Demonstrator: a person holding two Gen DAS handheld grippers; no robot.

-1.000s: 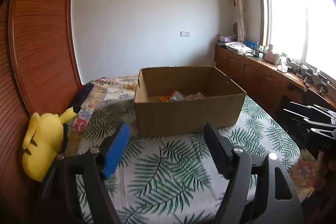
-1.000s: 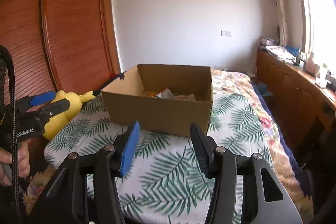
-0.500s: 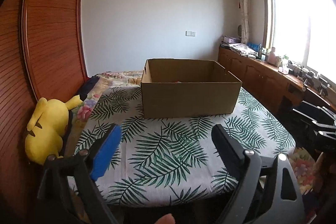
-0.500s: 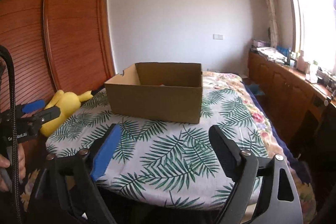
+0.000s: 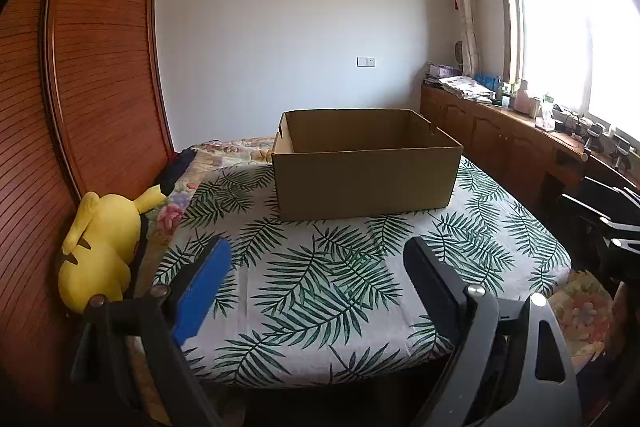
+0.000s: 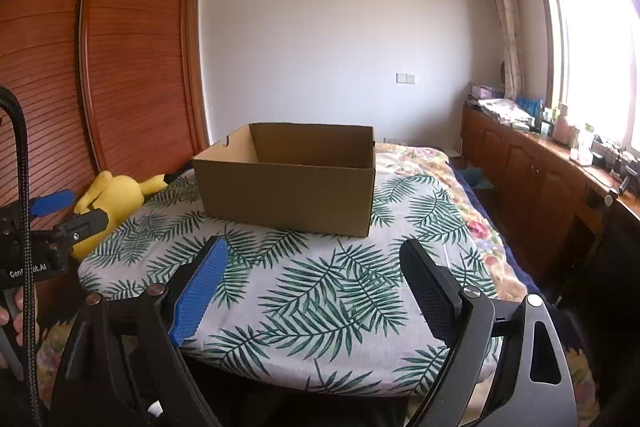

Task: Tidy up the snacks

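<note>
Fingers of left gripper (image 5: pixel 316 267) spread wide, nothing between them; blue pad on one, black ribbed pad on the other. Held back from the near edge of the desk (image 5: pixel 320 291), level with its leaf-print cloth, likely a standoff pose giving a full look at the scene. Cardboard box (image 5: pixel 366 169) standing open-topped toward the far side of the desk, well apart from the fingers; open top probably meant to receive snacks. Inside floor hidden by the front wall, so cannot tell whether any snacks lie in it. None visible on the cloth. Yellow plush toy (image 5: pixel 102 247) slumped off the left edge against the wooden wardrobe (image 5: pixel 92 67), outside the work area. No readable writing in this view.

Right wrist view: fingers of right gripper (image 6: pixel 314 267) likewise spread, empty, short of the desk edge. Box seen corner-on, a notch cut in its left wall rim, contents again hidden. Left gripper visible at far left beside the plush toy, a hand (image 6: pixel 16 323) on its handle; white lettering on its body partly covered by a black cable (image 6: pixel 24 227), legible as "Gen" and "ot.AI". No print legible on the box.
</note>
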